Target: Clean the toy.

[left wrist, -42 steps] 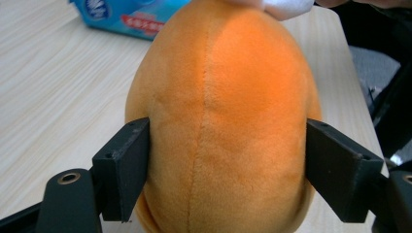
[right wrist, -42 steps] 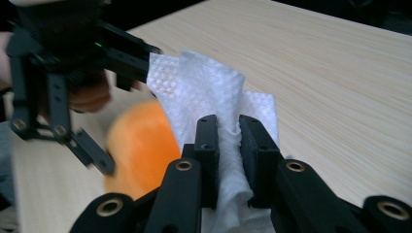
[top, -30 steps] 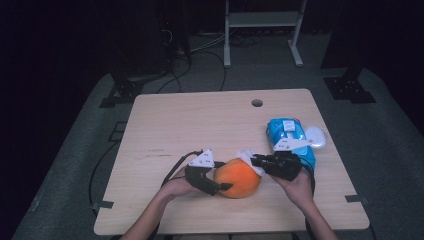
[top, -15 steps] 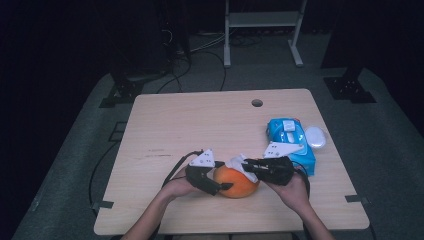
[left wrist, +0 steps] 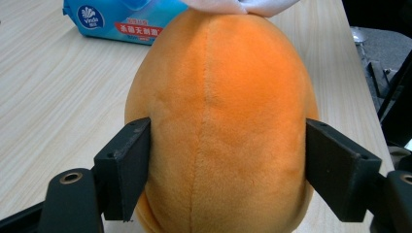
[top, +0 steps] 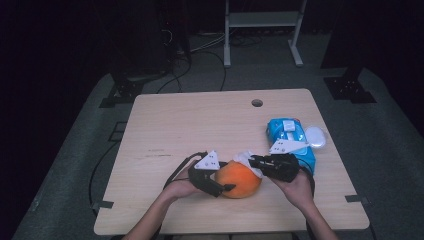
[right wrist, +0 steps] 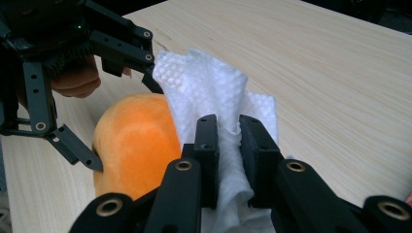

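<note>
**Plush orange getting a wipe-down**

So the round, fuzzy orange plush ball (top: pixel 241 179) with a centre seam sits near the front edge of the pale wooden table (top: pixel 200 120), squeezed between the left gripper (left wrist: pixel 226 162) jaws. The crumpled white wet wipe (right wrist: pixel 214 104) lies against its top, pinched tight in the right gripper (right wrist: pixel 228 145).

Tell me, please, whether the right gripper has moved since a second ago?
Yes. In the high view the right gripper has slid left, away from the blue wipes pack, carrying its white wipe onto the orange plush toy.
</note>
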Demonstrator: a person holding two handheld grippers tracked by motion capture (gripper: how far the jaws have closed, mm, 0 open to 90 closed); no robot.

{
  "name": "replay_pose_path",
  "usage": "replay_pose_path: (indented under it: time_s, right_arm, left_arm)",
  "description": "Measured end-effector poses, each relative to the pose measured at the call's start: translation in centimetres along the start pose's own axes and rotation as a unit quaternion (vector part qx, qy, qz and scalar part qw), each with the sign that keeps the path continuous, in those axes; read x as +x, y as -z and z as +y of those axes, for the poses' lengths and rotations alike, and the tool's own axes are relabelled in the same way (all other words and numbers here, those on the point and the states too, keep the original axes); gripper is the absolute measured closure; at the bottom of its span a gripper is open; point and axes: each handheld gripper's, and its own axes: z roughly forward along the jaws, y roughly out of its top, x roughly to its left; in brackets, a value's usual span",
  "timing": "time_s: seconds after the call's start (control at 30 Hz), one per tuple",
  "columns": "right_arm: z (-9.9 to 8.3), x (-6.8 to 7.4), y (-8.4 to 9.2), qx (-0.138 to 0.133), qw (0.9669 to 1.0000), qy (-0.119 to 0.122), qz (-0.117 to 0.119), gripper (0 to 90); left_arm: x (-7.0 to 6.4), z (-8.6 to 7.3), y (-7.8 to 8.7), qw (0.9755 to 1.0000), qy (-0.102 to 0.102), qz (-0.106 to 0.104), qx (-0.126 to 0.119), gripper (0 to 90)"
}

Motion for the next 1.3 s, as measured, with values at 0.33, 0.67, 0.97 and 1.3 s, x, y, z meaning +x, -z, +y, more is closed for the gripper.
replay_pose_path:
  time_s: [0.33, 0.67, 0.97, 1.3]
  right_arm:
    - [-0.7, -1.3, 0.4, 0.001, 0.9998, -0.02, -0.005, 77.7]
    - [0.9, 1.6, 0.0, 0.001, 0.9993, 0.038, 0.003, 77.9]
    - [1.1, 1.8, 0.2, -0.009, 0.9995, 0.027, 0.013, 78.2]
    - [1.6, 2.9, -0.5, 0.01, 0.9982, 0.059, -0.009, 78.2]
  left_arm:
    - [1.0, -0.4, 0.2, 0.9994, 0.031, -0.018, -0.003, 16.2]
    - [0.5, -0.2, 0.0, 0.9998, 0.017, -0.014, 0.0, 18.1]
    - [-0.4, 0.8, -0.8, 1.0, 0.001, 0.005, -0.004, 24.0]
    - [-0.2, 0.4, -0.7, 1.0, 0.002, 0.005, -0.002, 29.7]
